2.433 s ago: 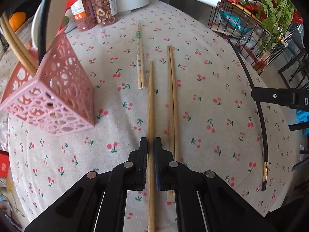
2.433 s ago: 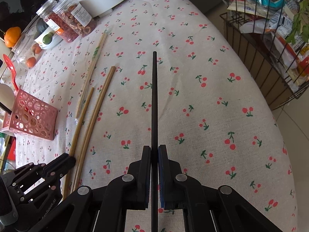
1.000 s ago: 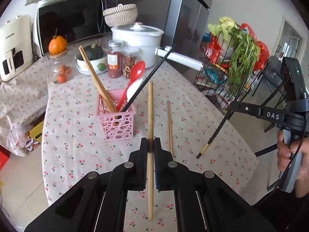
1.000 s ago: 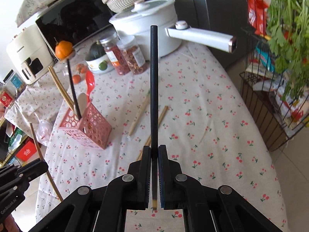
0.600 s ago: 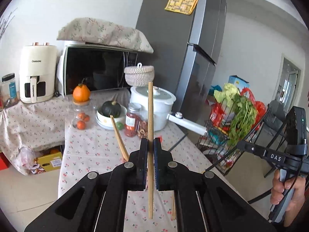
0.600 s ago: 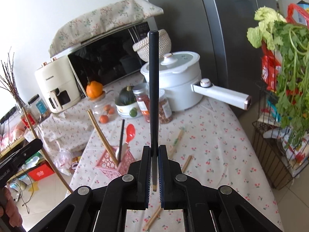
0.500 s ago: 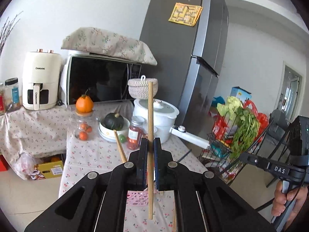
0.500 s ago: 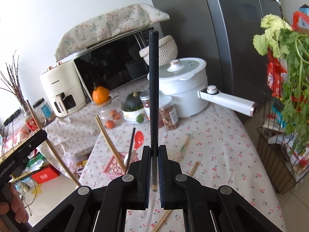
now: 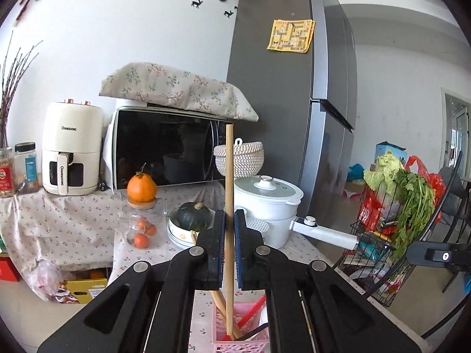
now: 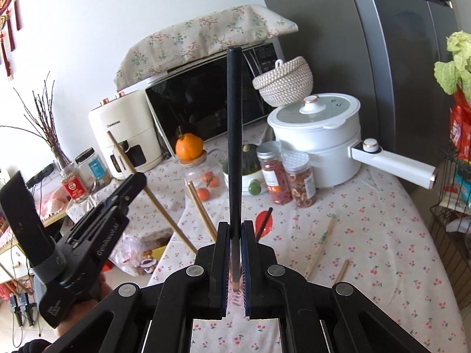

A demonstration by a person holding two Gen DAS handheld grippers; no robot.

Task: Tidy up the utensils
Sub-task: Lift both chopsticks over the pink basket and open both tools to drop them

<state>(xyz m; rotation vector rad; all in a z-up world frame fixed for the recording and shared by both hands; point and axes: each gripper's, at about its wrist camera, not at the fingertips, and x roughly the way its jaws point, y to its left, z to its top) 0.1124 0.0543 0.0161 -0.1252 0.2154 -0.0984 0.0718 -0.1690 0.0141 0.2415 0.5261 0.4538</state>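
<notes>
My left gripper (image 9: 229,217) is shut on a wooden chopstick (image 9: 229,161) that stands upright. Its lower end hangs just above or inside the pink utensil basket (image 9: 219,338), at the bottom of the left wrist view. That basket holds wooden chopsticks (image 10: 203,209), a red spoon (image 10: 266,222) and a black chopstick. My right gripper (image 10: 235,226) is shut on another black chopstick (image 10: 234,117), also upright, and hides most of the basket. The left gripper (image 10: 137,181) shows at the left of the right wrist view, the right gripper (image 9: 418,254) at the right edge of the left wrist view.
Loose wooden chopsticks (image 10: 321,247) lie on the cherry-print tablecloth (image 10: 382,235). Behind them stand spice jars (image 10: 272,173), a bowl with a squash, a white pot (image 10: 318,135) with a long handle, a microwave and an air fryer. A wire rack of greens (image 9: 406,203) is at the right.
Both grippers have risen and tipped upward with their chopsticks still held. The table has dropped low in both views, and the pink basket now sits under the left chopstick's lower end.
</notes>
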